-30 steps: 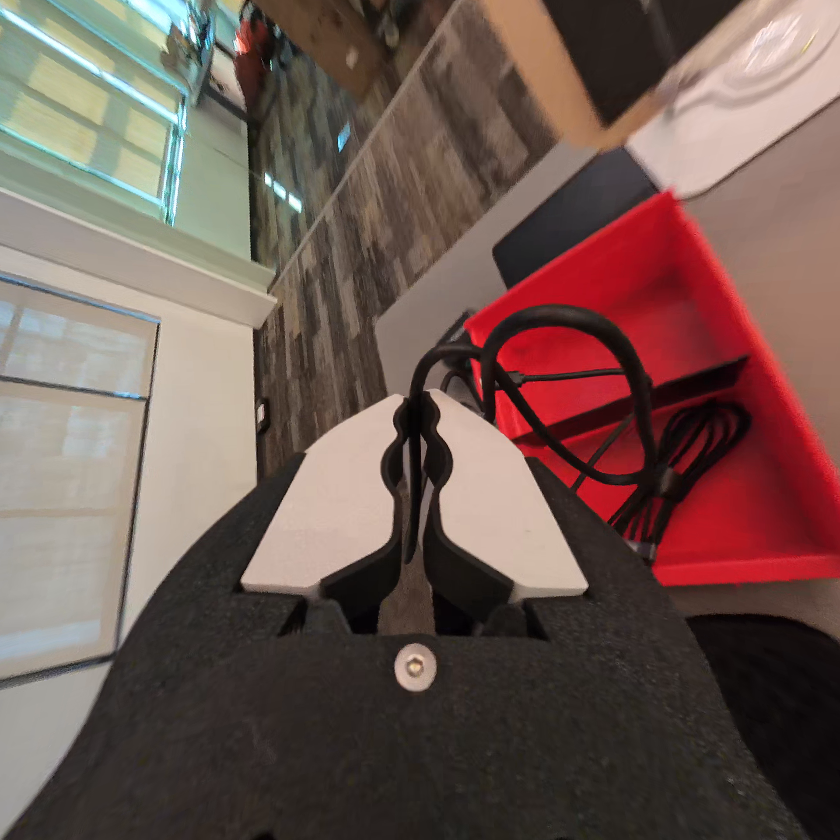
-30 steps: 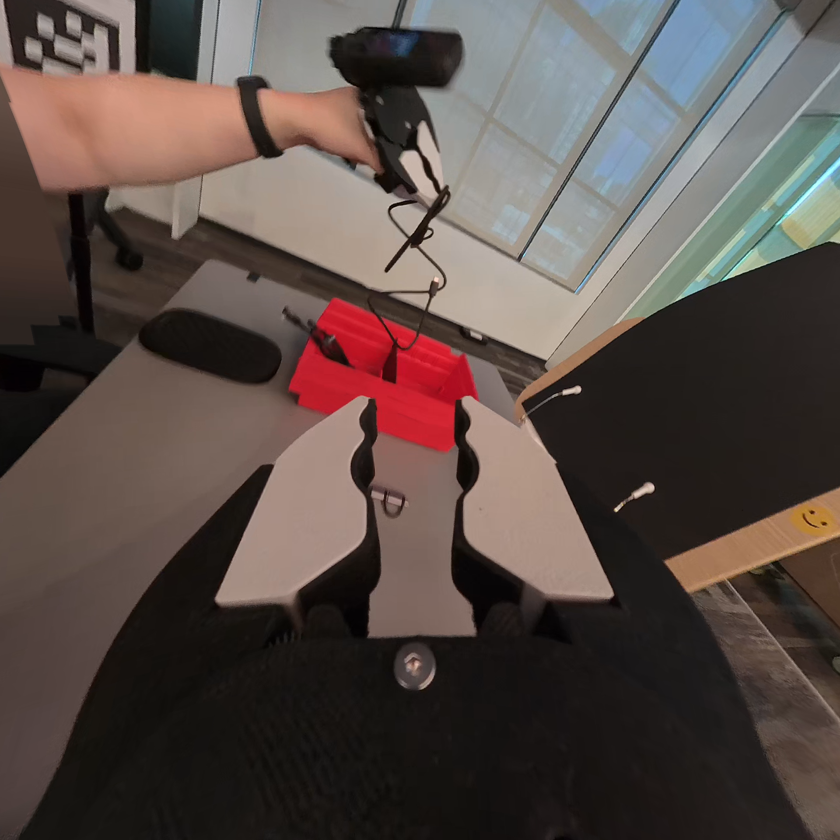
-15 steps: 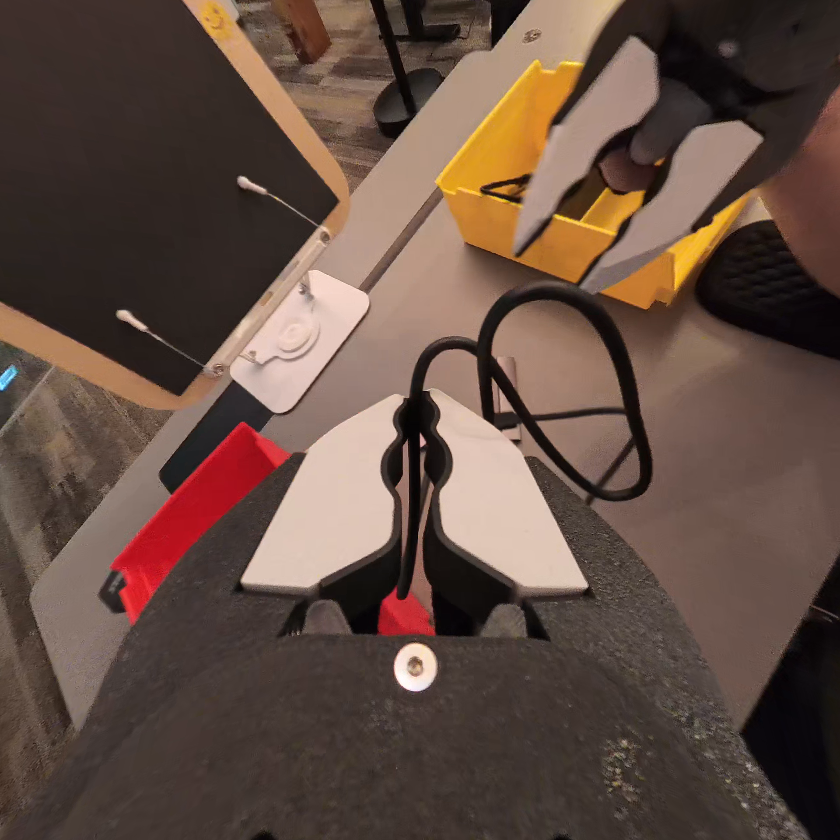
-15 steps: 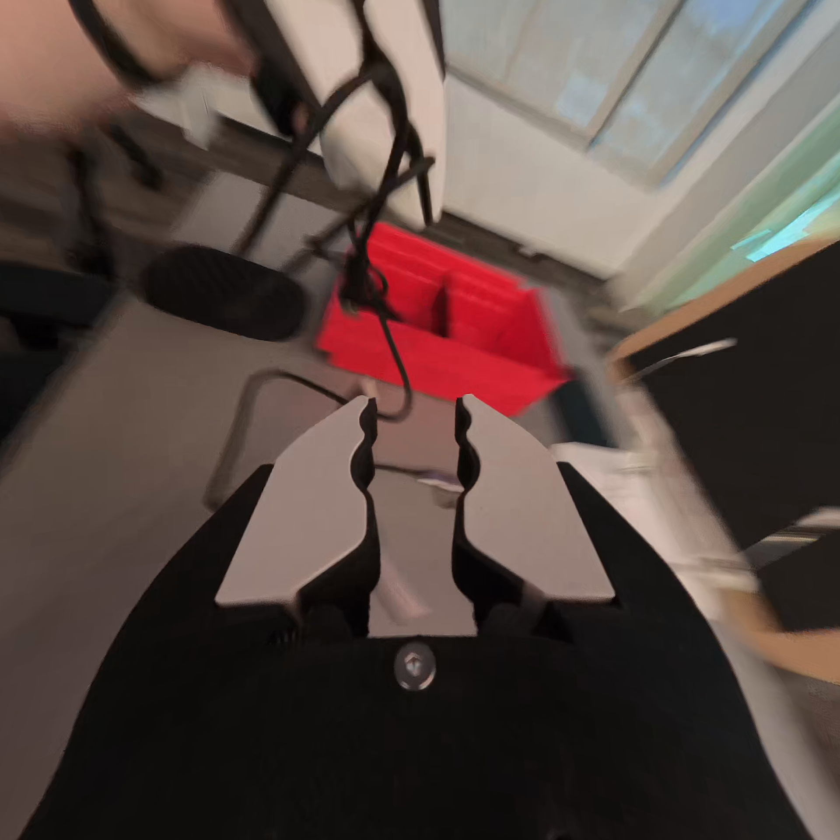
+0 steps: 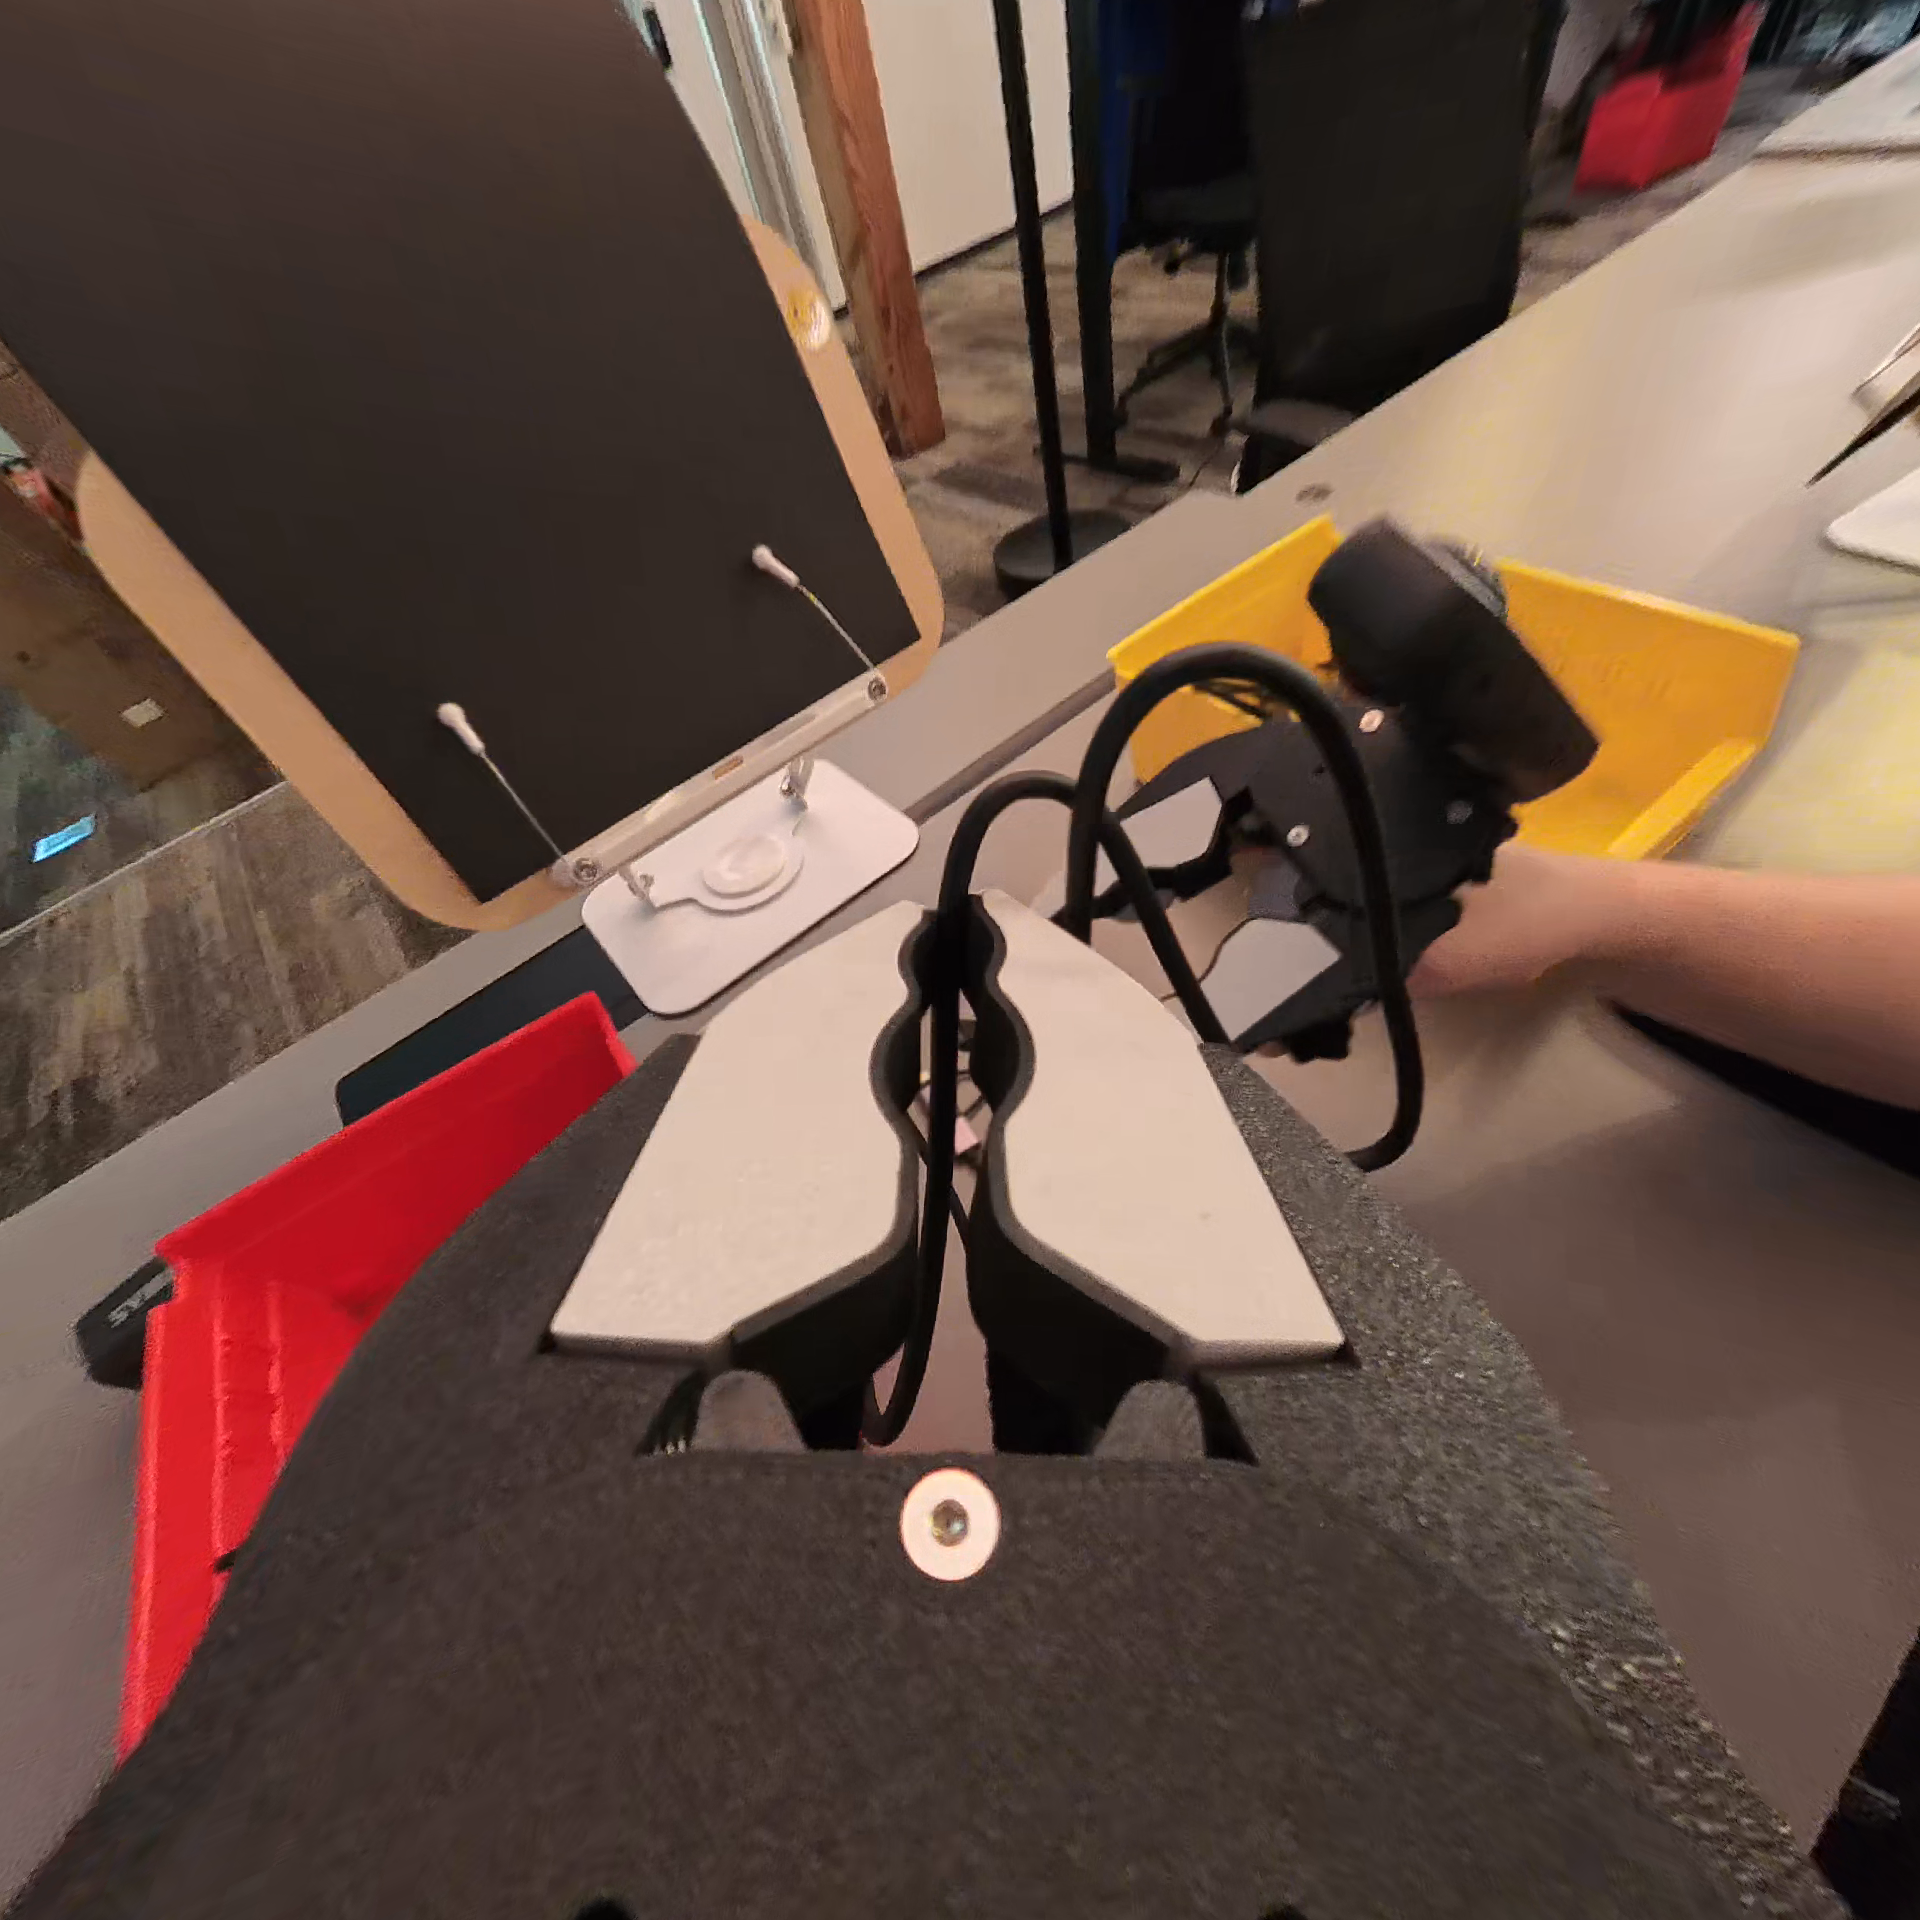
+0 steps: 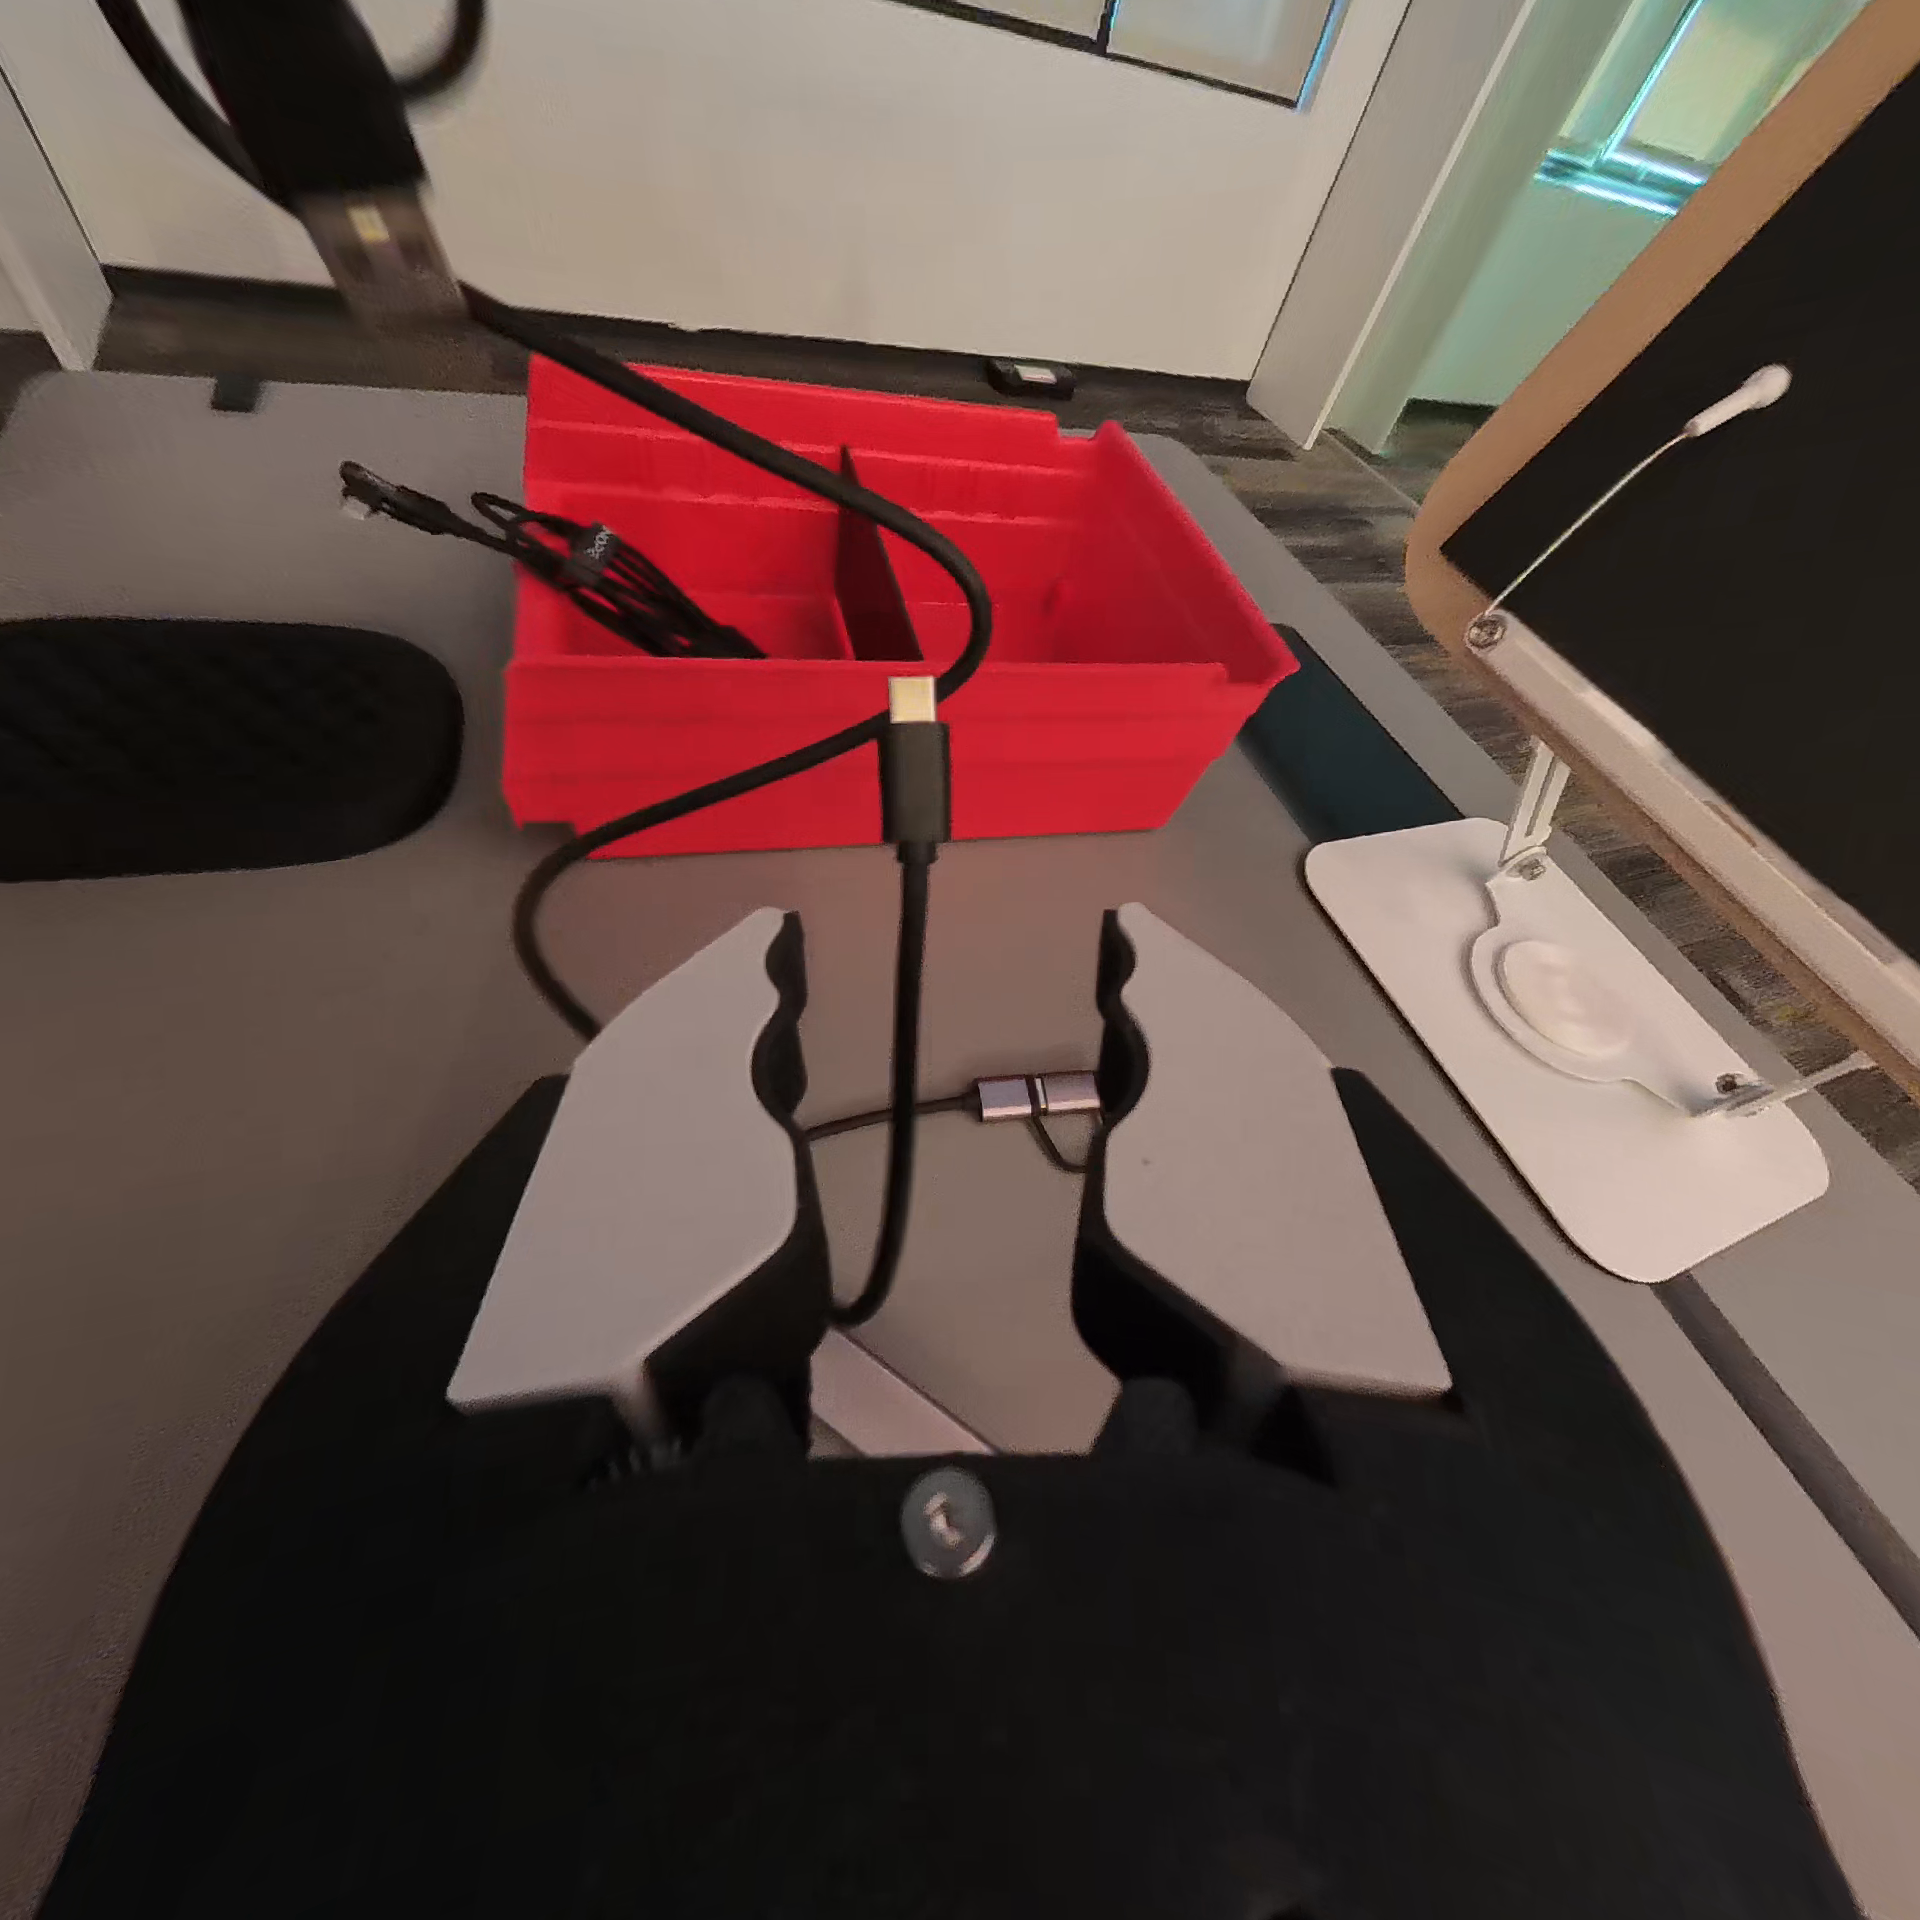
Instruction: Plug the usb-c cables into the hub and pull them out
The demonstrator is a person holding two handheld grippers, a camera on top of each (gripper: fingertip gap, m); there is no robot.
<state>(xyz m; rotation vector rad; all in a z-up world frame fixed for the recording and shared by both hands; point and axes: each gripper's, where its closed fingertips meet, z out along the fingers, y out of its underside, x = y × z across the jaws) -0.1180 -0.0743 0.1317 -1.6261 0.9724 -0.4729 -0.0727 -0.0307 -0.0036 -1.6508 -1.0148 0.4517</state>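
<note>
My left gripper (image 5: 956,920) is shut on a black USB-C cable (image 5: 1226,652), which loops up and to the right above the grey table. My right gripper (image 5: 1184,925) shows beyond that loop, low over the table. In the right wrist view my right gripper (image 6: 951,925) is open. The cable's plug end (image 6: 914,769) stands upright between and just beyond its fingers without touching them. A small grey hub connector (image 6: 1039,1096) on a thin lead lies on the table by the right finger. A blurred plug end (image 6: 374,239) hangs at the top left.
A red bin (image 6: 1039,727) holding a bundle of black cables (image 6: 613,582) sits ahead; it also shows in the left wrist view (image 5: 312,1226). A yellow bin (image 5: 1662,665) stands behind the right gripper. A black board (image 5: 416,416) on a white base (image 6: 1558,1091) stands at the right. A black wrist rest (image 6: 208,748) lies at the left. There is about 15 centimetres between the tips of the two grippers. To reach the small grey hub connector (image 6: 1039,1096) in a straight line is about 15 centimetres for my right fingers, about 30 centimetres for my left.
My left gripper has come down from above the red bin toward the table centre, still holding the cable. My right gripper has dropped low and opened wider around the dangling plug end.
</note>
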